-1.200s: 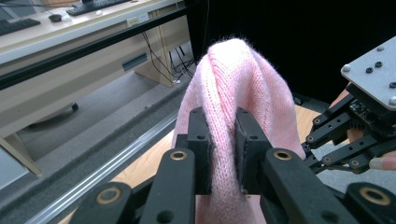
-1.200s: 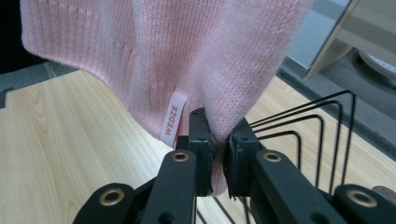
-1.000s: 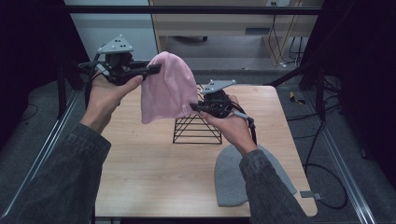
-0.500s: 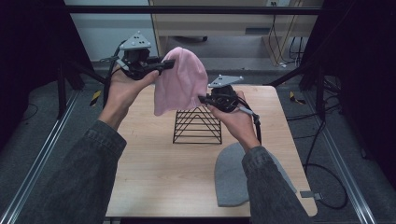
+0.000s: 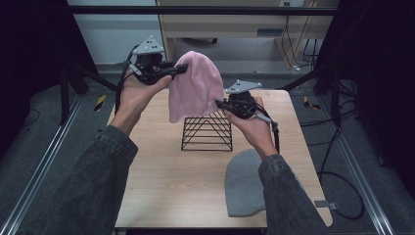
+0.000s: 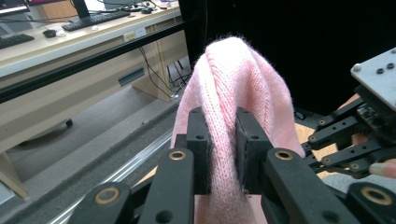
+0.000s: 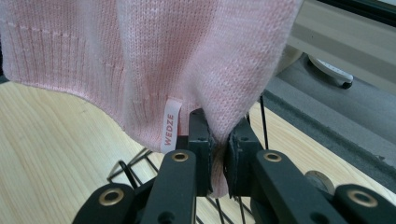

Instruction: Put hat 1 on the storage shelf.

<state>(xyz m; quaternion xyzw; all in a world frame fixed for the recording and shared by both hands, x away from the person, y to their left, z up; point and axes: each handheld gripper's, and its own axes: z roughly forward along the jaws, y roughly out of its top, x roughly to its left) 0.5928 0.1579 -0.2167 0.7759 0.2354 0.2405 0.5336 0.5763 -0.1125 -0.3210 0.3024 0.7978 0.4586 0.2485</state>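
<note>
A pink knitted beanie [image 5: 195, 88] hangs in the air above a black wire rack [image 5: 207, 132] at the back of the wooden table [image 5: 161, 181]. My left gripper [image 5: 182, 68] is shut on the beanie's upper left edge; in the left gripper view its jaws pinch a fold of pink knit [image 6: 223, 154]. My right gripper [image 5: 219, 104] is shut on the beanie's lower right edge, where the right gripper view shows the knit [image 7: 219, 130] squeezed between the pads beside a white label [image 7: 170, 123]. A grey beanie [image 5: 244, 183] lies flat at the table's front right.
The table's edges drop to a dark floor with metal rails [image 5: 44, 166] on either side. A desk [image 5: 235, 22] stands beyond the table's far edge. Cables [image 5: 337, 176] trail on the floor at the right.
Both hands have carried the pink beanie rightward across the table, and it now hangs over the wire rack. Both grips are unchanged.
</note>
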